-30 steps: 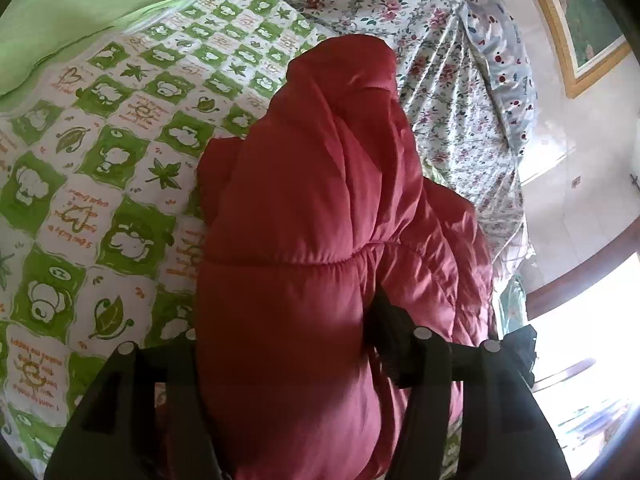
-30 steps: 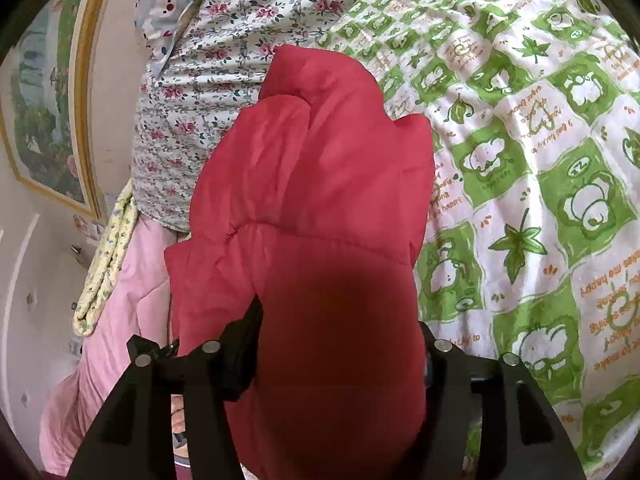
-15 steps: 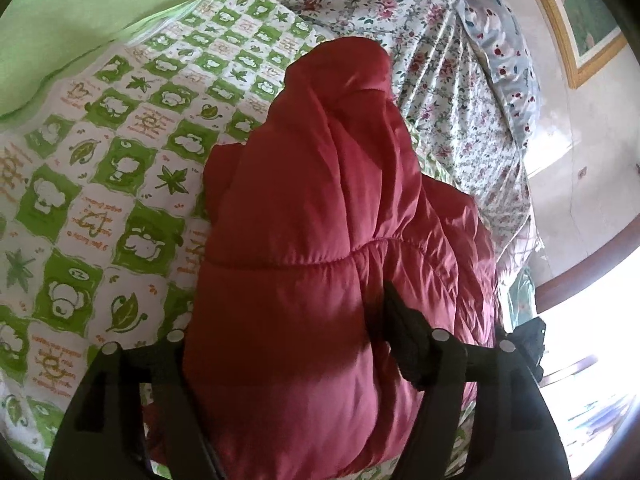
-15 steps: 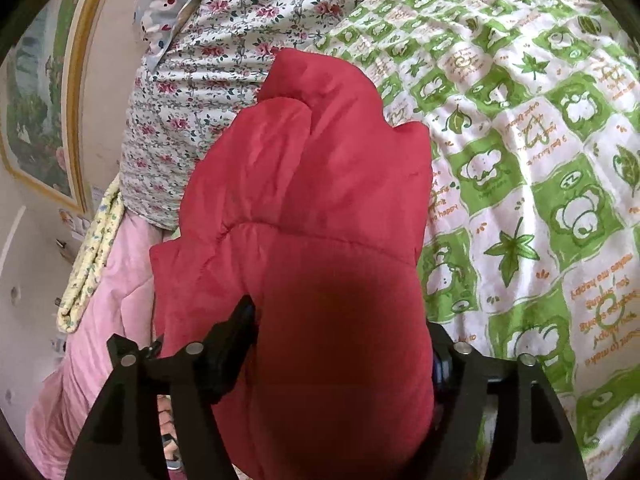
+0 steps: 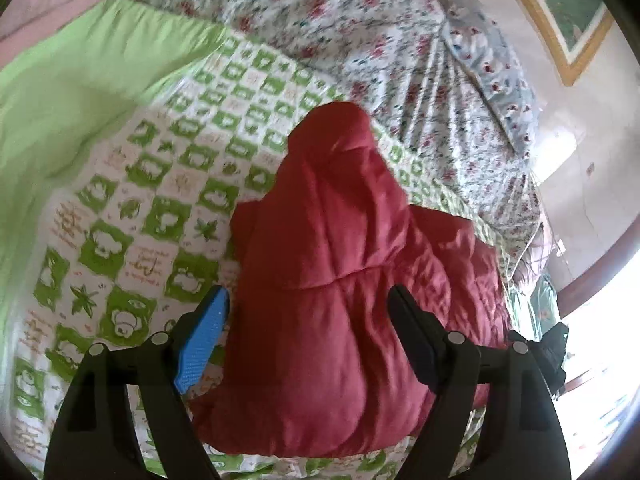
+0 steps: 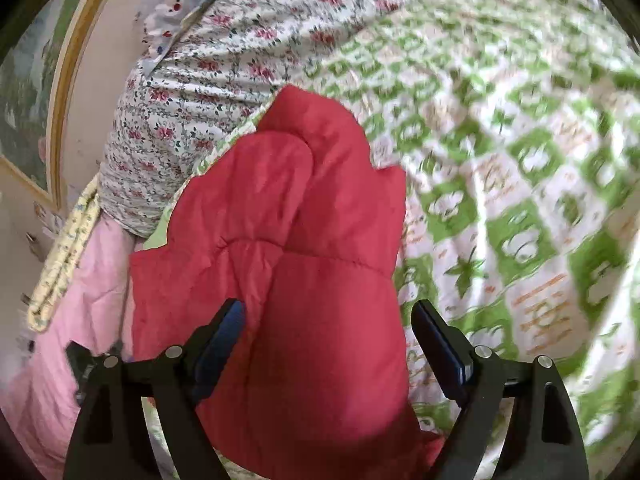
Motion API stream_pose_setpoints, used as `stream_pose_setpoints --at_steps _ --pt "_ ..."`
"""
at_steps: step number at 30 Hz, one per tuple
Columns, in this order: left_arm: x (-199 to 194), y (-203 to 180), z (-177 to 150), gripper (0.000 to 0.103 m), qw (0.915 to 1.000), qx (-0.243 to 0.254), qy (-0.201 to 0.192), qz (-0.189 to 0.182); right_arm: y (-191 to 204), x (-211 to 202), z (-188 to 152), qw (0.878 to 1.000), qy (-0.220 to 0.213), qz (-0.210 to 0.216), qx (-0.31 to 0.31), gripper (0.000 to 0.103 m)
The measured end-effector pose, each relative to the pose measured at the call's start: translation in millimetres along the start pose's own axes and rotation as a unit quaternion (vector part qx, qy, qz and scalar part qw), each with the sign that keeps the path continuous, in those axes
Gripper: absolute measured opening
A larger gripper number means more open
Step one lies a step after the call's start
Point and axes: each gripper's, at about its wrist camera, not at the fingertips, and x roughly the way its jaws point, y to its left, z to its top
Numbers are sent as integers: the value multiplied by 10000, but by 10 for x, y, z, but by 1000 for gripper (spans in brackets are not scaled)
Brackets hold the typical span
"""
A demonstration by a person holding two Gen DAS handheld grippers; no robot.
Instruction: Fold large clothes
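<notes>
A red puffy jacket lies folded in a thick bundle on the green-and-white patterned bedspread. My left gripper hovers over its near end, jaws opening, with the blue pad on the left finger clear of the cloth. In the right wrist view the same red jacket lies below my right gripper. Its jaws are also opening, and both pads stand apart from the fabric. Neither gripper holds the jacket.
A floral sheet covers the head of the bed, with a spotted pillow beside it. A plain green blanket lies at the left. Pink bedding hangs at the bed's edge. A framed picture hangs on the wall.
Both grippers have let go of the red jacket, opened wider and lifted back from it. The jacket now rests on the bedspread by itself.
</notes>
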Motion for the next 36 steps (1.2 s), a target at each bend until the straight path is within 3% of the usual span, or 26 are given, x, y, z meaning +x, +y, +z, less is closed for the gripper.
stream_pose_setpoints --at_steps 7,13,22,36 --pt "-98 -391 -31 81 9977 664 -111 55 254 -223 -33 9968 -434 -404 -532 88" --pt "-68 -708 -142 81 9933 1151 0 125 705 -371 -154 9844 -742 -694 -1436 88" --pt "86 -1034 -353 81 9871 1575 296 43 1234 -173 -377 9690 -382 -640 -2356 88" --pt "357 -1242 -554 81 9795 1903 666 -13 1627 230 -625 9484 153 -722 -3084 87"
